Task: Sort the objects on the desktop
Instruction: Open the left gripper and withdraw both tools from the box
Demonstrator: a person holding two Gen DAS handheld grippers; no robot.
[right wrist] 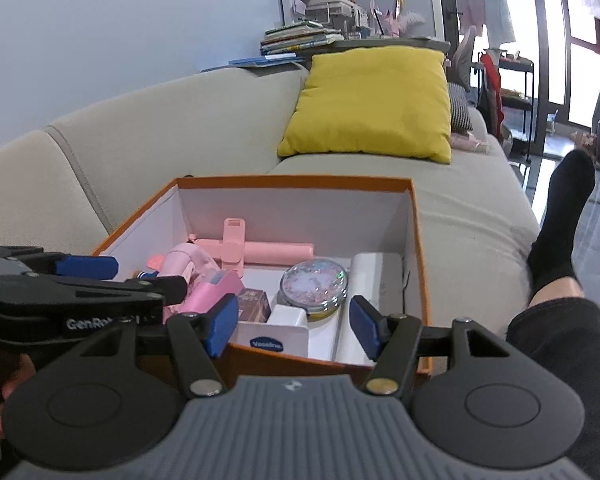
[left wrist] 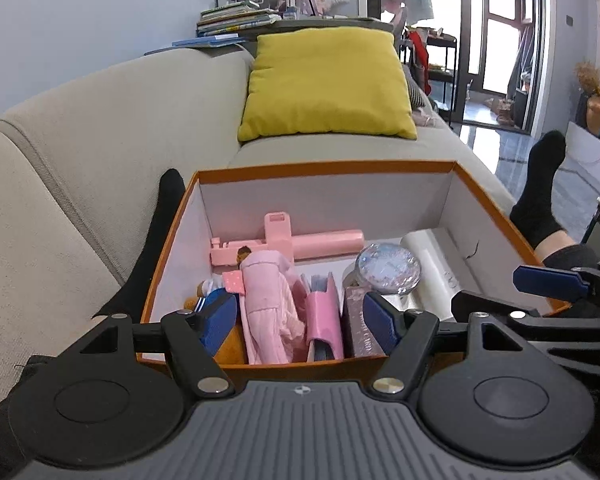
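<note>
Grippers tilt down over the orange box point(left wrist: 324, 168), left gripper point(left wrist: 300, 320) and right gripper point(right wrist: 292, 326) spread, empty.

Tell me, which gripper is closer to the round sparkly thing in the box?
Right. The right gripper has the glittery round case just beyond its open fingers; the left gripper hangs over the pink doll clothes, beside it.

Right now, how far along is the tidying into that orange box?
Much looks done: the orange box on the sofa already holds a pink handheld gadget, a doll in pink, a glittery round case and a Vaseline tub. Nothing is in hand: the left gripper and right gripper are both empty above it. What is left cannot be told from here.
</note>
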